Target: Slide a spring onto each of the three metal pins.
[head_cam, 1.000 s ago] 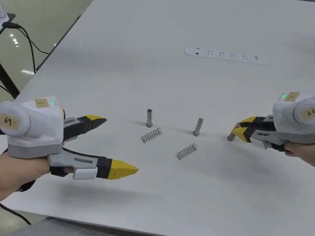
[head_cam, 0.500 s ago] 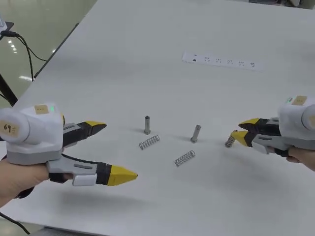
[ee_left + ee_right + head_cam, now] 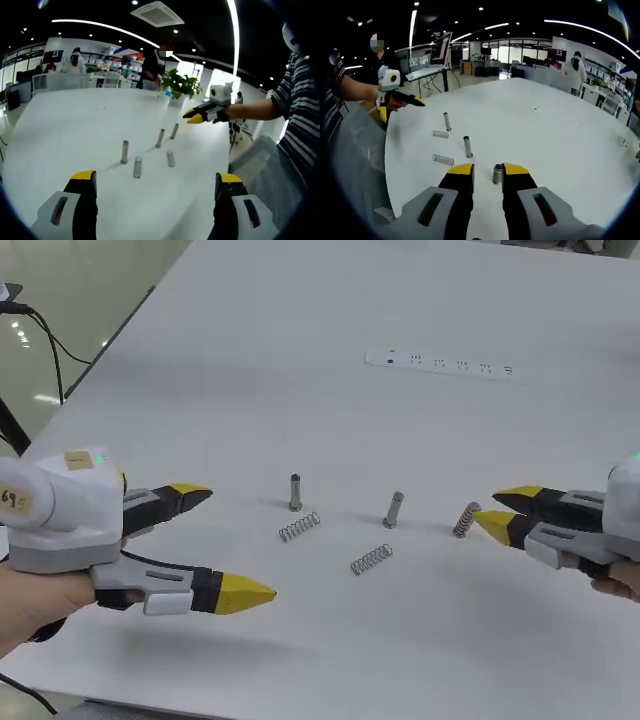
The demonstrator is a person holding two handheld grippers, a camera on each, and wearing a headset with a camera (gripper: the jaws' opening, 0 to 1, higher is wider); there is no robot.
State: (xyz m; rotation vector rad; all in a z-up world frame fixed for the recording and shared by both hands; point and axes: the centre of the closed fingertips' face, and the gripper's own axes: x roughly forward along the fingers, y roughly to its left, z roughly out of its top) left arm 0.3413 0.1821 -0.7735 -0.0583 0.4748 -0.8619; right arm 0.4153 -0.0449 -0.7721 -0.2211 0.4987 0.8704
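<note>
Head view: saw right claw (image 3: 486, 508) parted beside sprung pin (image 3: 465, 520), left claw (image 3: 238, 540) wide apart. Judged best to pinch loose spring (image 3: 371, 559) near one end, line over bare pin (image 3: 394, 509).

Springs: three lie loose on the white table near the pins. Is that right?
No, only two lie loose: the rear spring and the front spring. The third spring sits on a pin beside the right gripper, as the head view shows.

Three grey pins are seen standing in a row: left pin (image 3: 295, 492) and middle pin (image 3: 394, 509) bare, right pin (image 3: 466, 519) sleeved by a spring. A first loose spring (image 3: 299, 527) is laid flat beside the left pin, and a second loose spring (image 3: 371, 559) before the middle pin.
</note>
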